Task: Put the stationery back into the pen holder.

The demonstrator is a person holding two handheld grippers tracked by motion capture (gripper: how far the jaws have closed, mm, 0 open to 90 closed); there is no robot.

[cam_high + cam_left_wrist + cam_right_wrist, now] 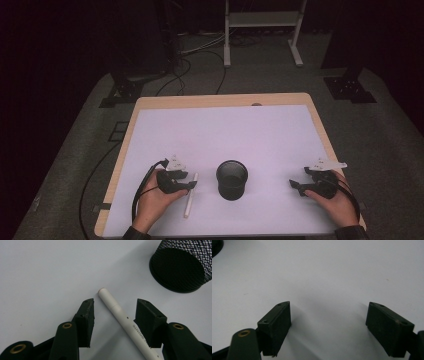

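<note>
Both left gripper (115,315) fingers (86,320) spread astride pen (125,320), not yet pinching, pen lying flat between them nearer right finger, cup (181,270) beyond: centre, then close squarely on barrel; right gripper (328,327) spread, empty.
</note>
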